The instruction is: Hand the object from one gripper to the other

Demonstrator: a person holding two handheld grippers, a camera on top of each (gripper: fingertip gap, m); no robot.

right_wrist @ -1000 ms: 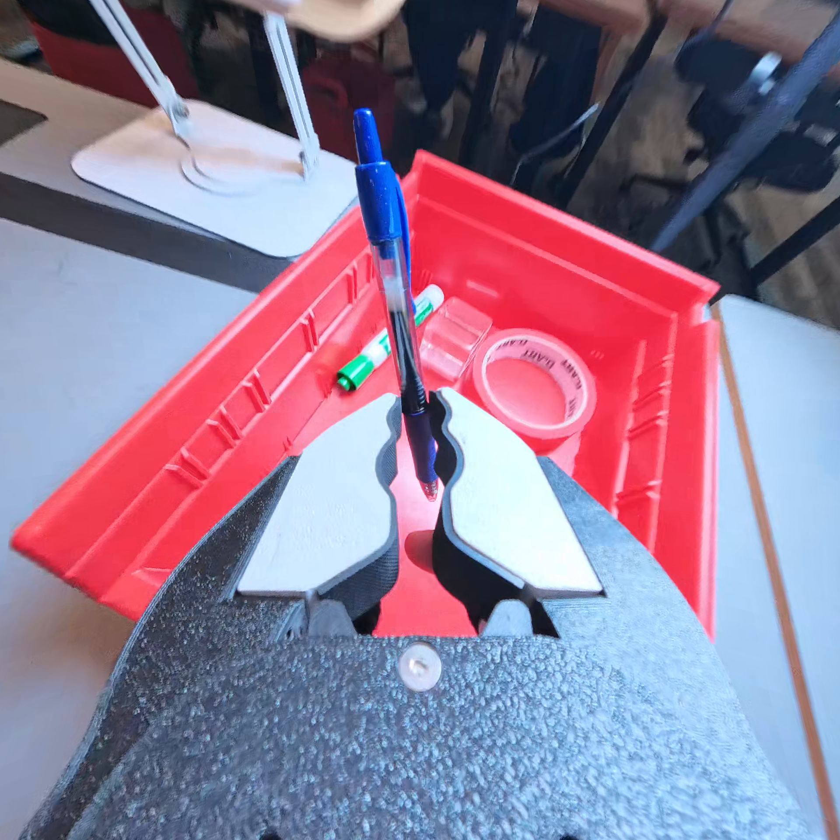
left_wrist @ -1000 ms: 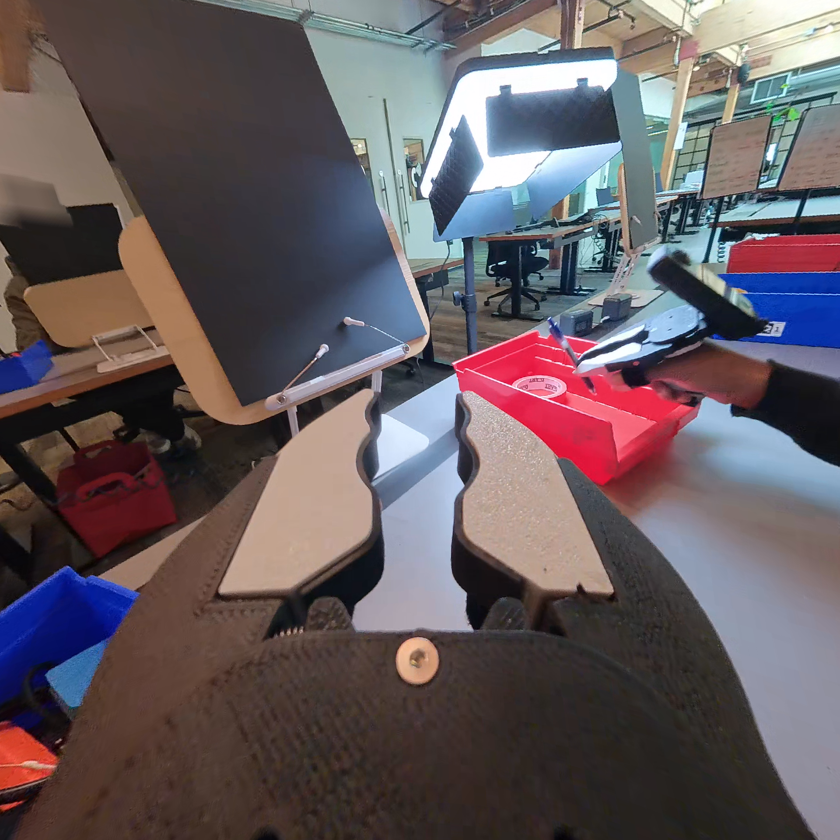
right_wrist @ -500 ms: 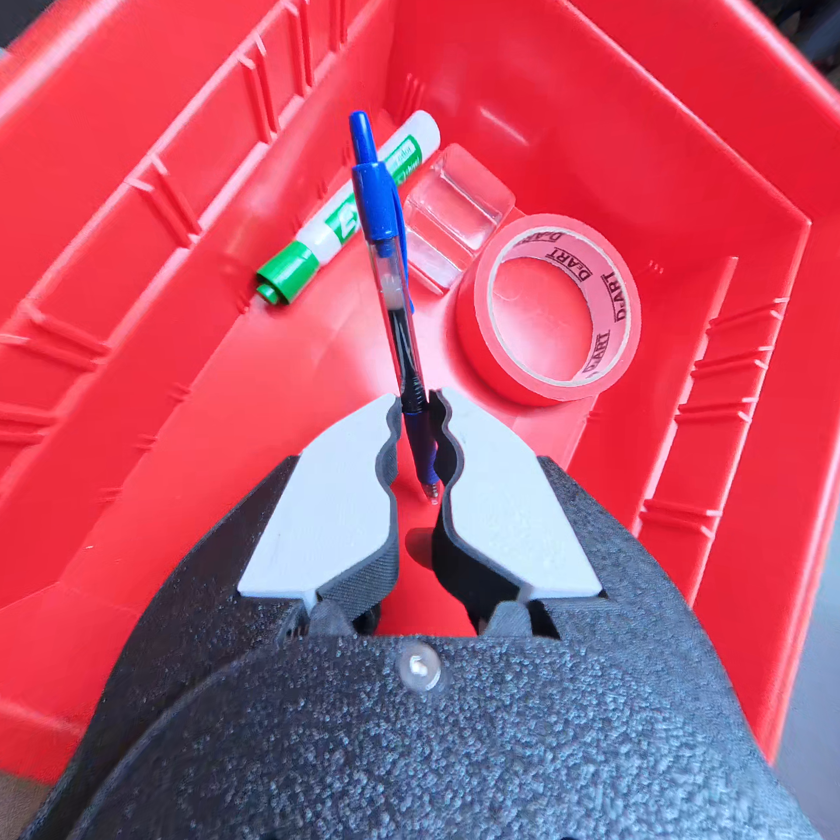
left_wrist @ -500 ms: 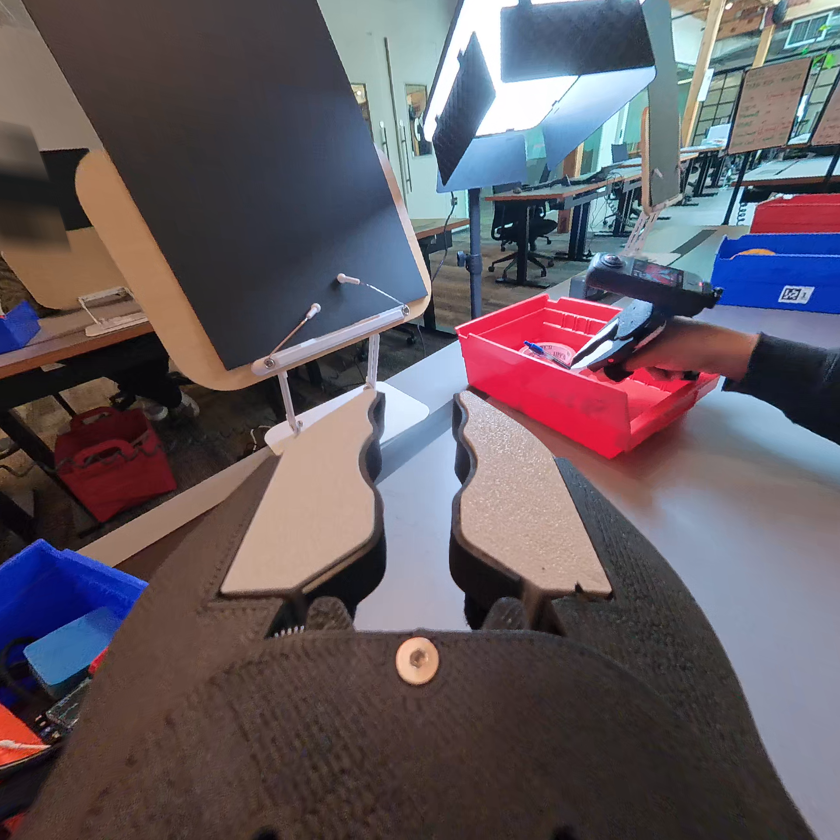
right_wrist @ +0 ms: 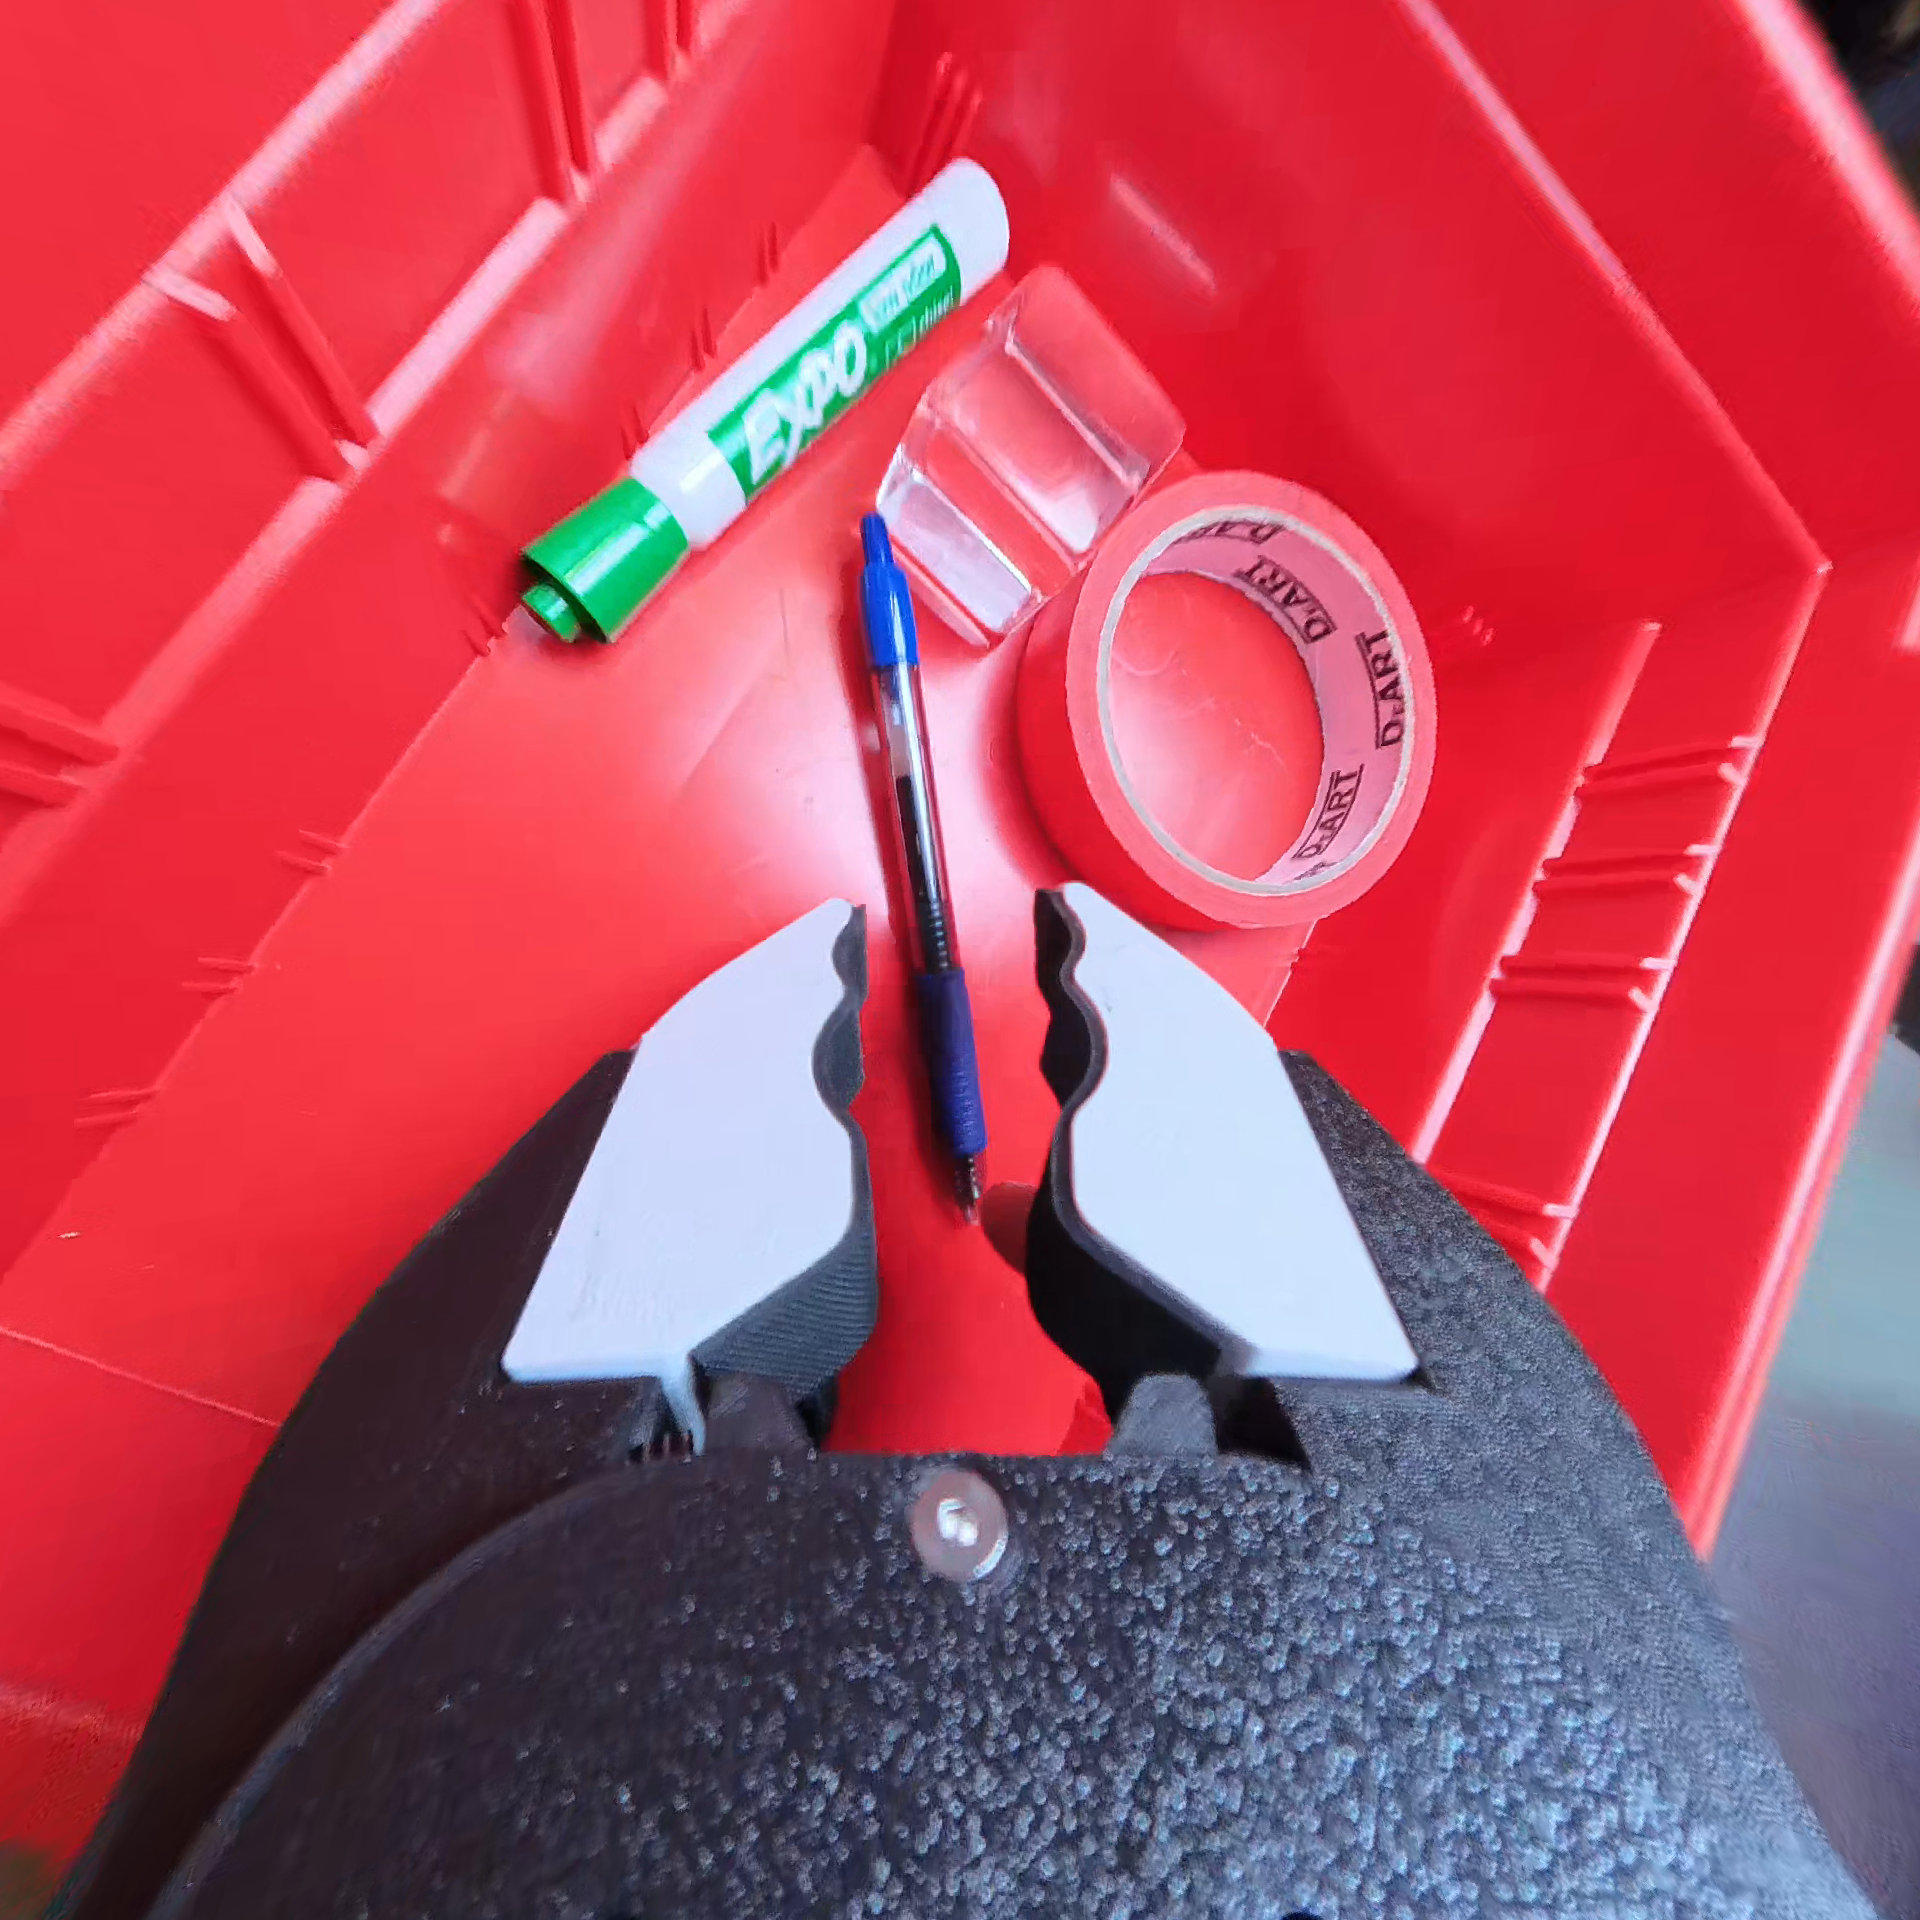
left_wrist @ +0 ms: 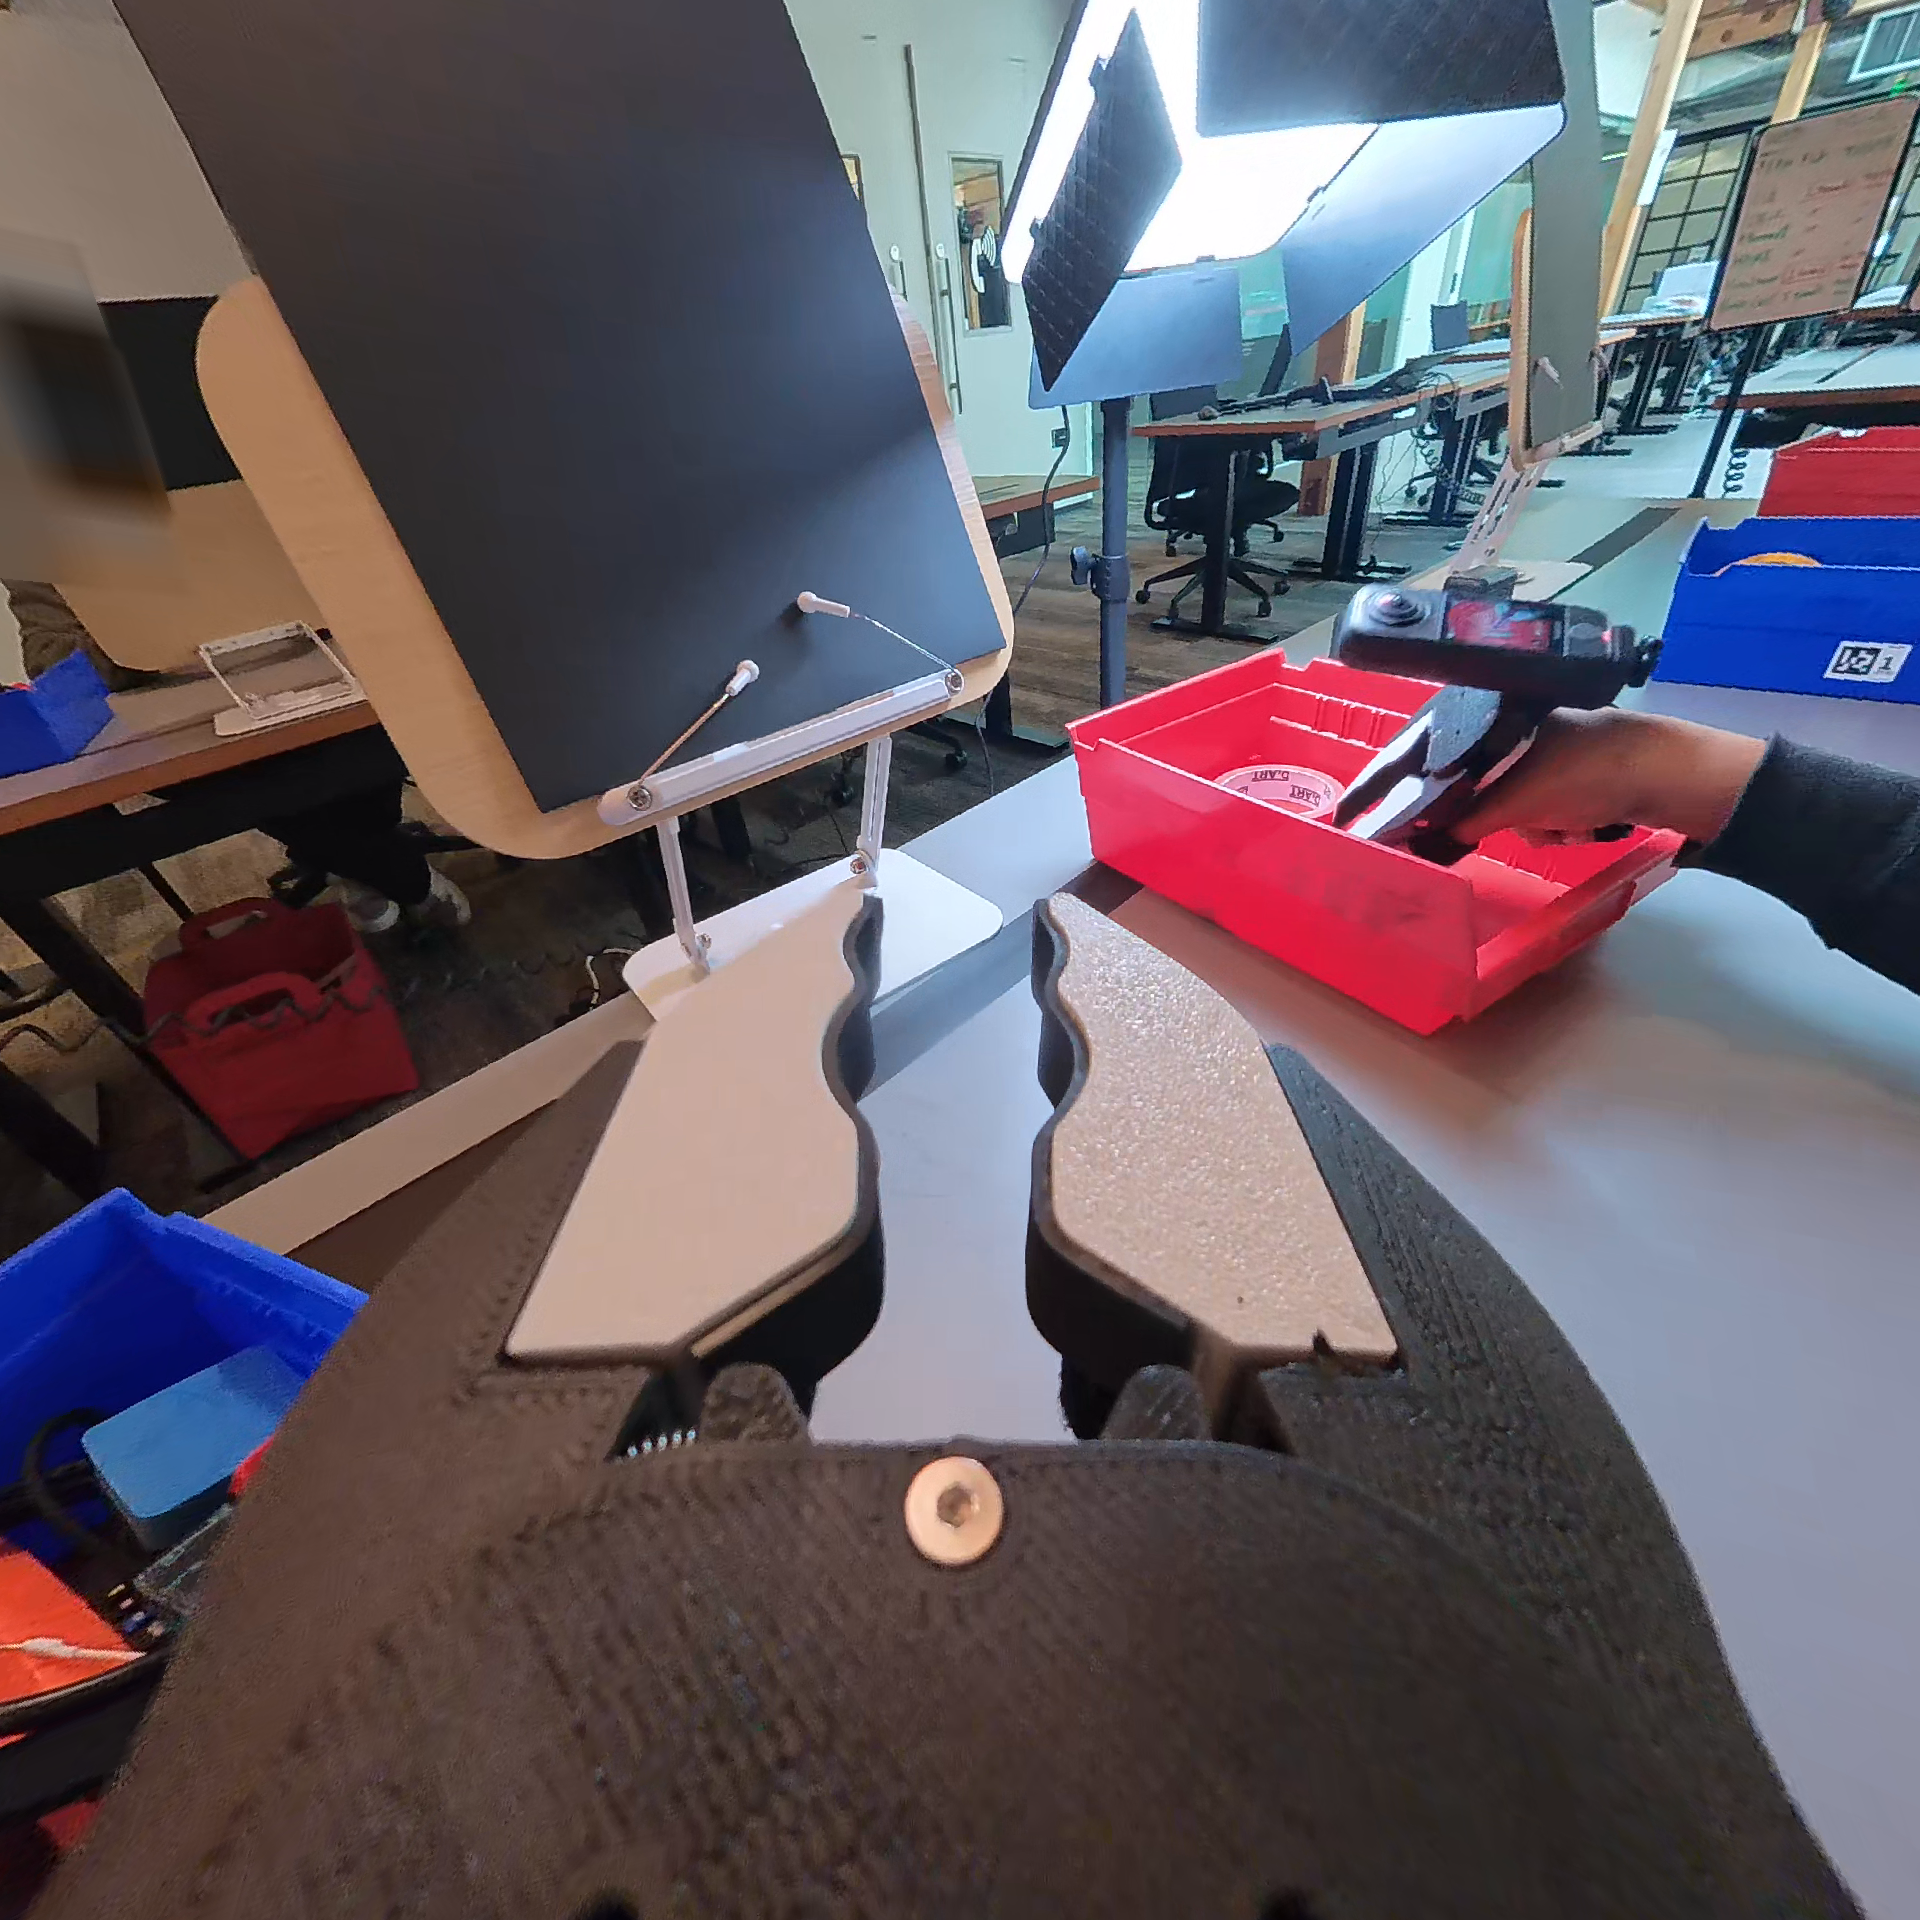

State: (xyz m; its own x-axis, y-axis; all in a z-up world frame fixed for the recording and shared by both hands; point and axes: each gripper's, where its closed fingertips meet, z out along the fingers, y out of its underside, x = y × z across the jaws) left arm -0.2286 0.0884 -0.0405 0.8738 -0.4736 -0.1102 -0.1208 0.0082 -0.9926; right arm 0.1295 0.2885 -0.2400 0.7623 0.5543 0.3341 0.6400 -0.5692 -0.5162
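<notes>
The right gripper [right_wrist: 948,914] is seen inside the red bin [right_wrist: 1558,312], its fingers spread apart and holding nothing. The pen [right_wrist: 920,842] lies flat on the bin floor between the fingers (touched by neither), beside a tape roll [right_wrist: 1226,707], a clear block [right_wrist: 1023,452] and a green marker [right_wrist: 769,405]. The left gripper [left_wrist: 951,914] is held over the table [left_wrist: 1558,1143], well apart from the bin, open and empty.

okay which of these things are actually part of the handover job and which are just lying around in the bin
Part of the job: blue pen, right gripper, left gripper.

Just lying about: green marker, red tape roll, clear plastic block, red bin.
</notes>
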